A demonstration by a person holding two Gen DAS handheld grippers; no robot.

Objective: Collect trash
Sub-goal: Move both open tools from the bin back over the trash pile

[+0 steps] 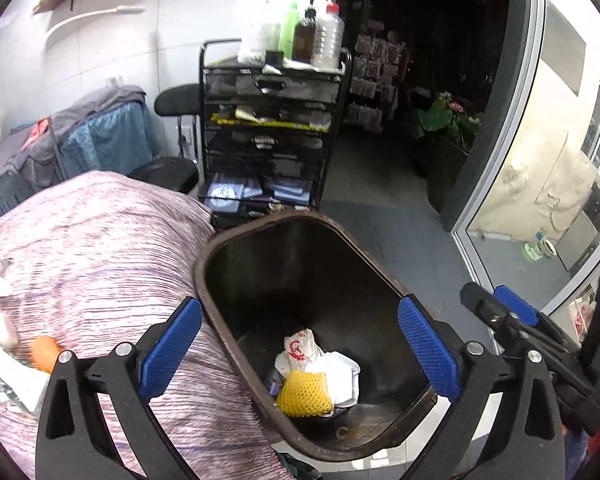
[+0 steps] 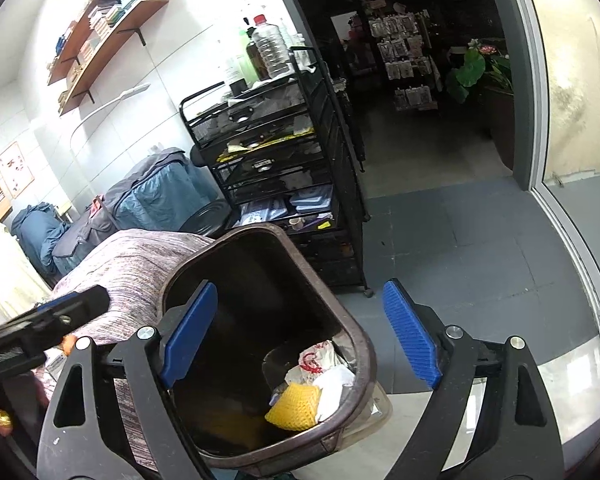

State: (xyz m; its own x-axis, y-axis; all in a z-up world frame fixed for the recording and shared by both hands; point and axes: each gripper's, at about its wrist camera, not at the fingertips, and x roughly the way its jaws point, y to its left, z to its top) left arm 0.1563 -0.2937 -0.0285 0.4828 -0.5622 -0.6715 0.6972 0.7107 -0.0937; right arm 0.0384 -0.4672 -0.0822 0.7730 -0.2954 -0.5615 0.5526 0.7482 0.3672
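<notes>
Brown bin (image 1: 260, 240) holds a yellow sponge (image 1: 304, 394) and white wrappers (image 1: 336, 372); left gripper (image 1: 300, 354) and right gripper (image 2: 300, 340) both spread wide, gripping nothing.

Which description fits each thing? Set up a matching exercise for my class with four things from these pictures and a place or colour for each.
Things:
1. knitted item
2. bin
3. bottles
4. orange object

Descriptions:
A. on top of the black cart
B. yellow, inside the bin
C. lying on the striped cloth
D. dark brown, standing beside the striped cloth

Pairs: 1-B, 2-D, 3-A, 4-C
</notes>
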